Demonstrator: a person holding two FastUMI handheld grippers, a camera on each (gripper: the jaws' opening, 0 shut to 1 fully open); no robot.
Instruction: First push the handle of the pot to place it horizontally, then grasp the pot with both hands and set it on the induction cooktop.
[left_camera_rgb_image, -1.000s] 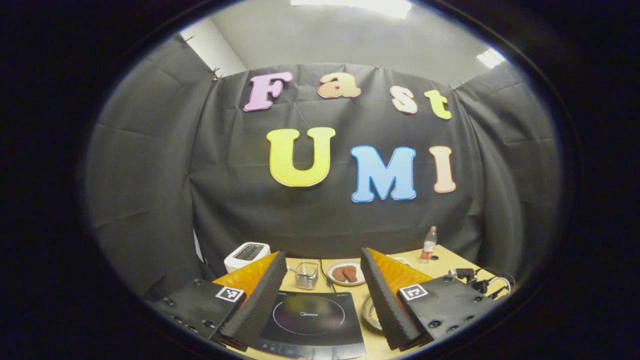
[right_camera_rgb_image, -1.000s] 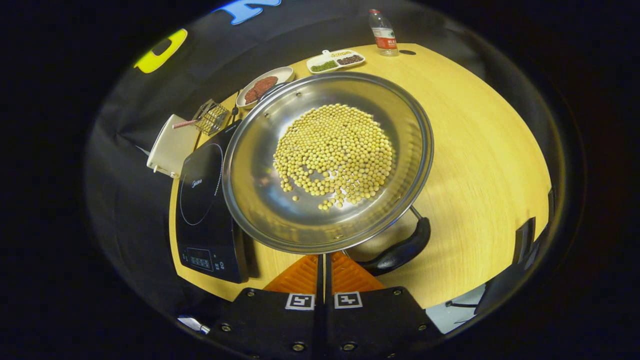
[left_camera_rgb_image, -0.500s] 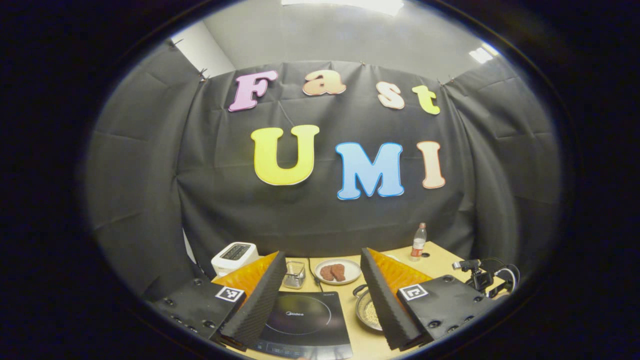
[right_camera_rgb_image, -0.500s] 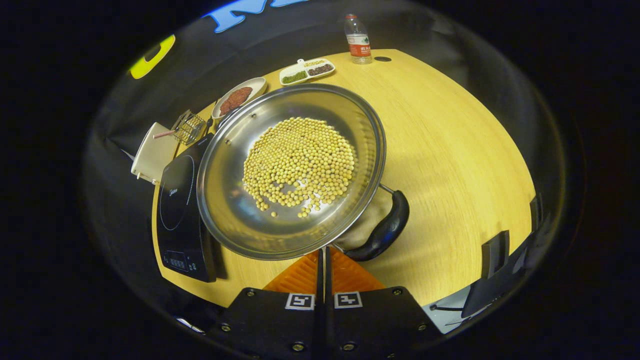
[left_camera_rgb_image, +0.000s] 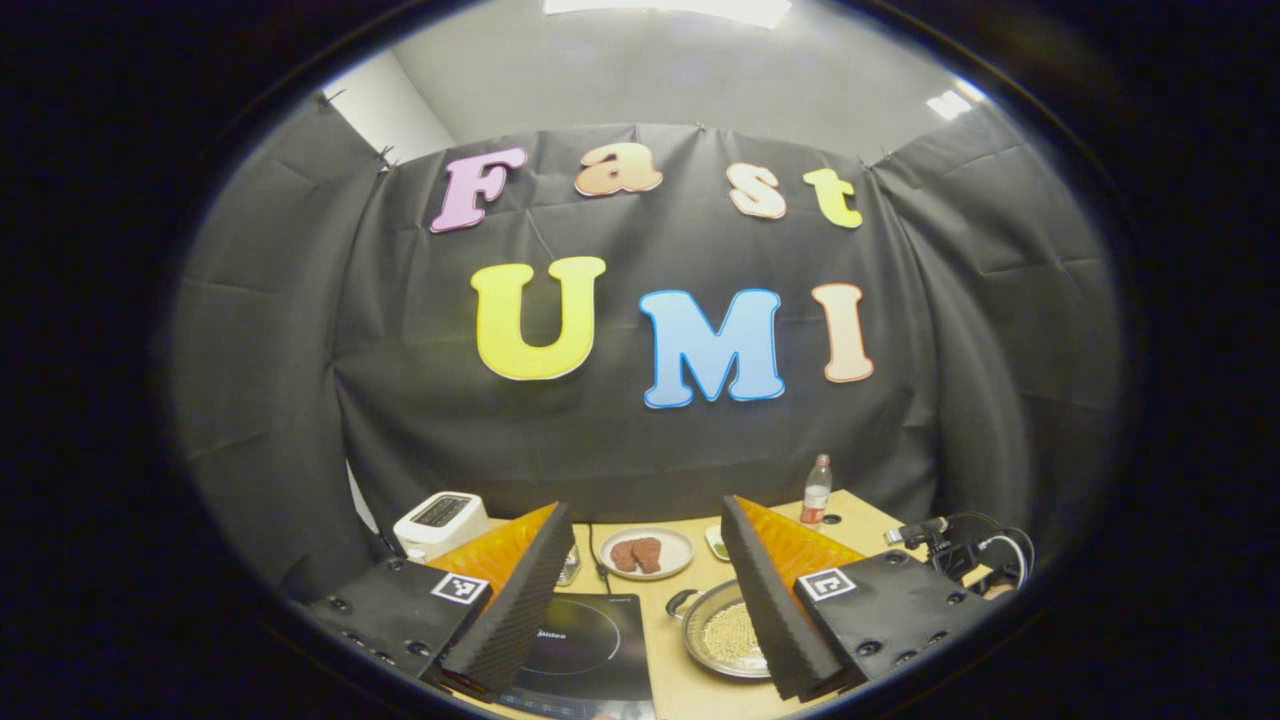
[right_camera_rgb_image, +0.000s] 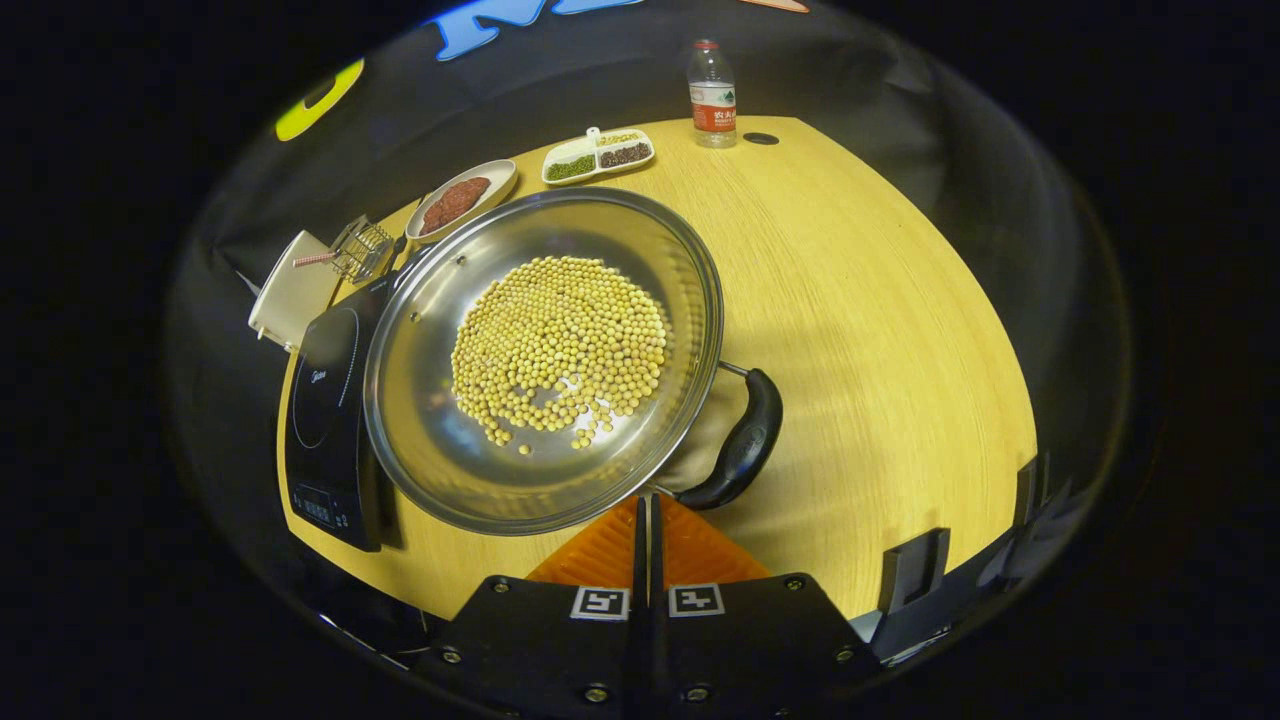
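pot (right_camera_rgb_image: 540, 360) of beans sits beside cooktop (right_camera_rgb_image: 325, 420), right gripper (right_camera_rgb_image: 648, 520) closed.

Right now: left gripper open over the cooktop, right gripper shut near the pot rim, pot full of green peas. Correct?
One error: the pot holds pale yellow beans, not green peas, as the right gripper view shows. The rest stands: the left gripper is open above the induction cooktop, and the right gripper is shut by the pot's near rim.
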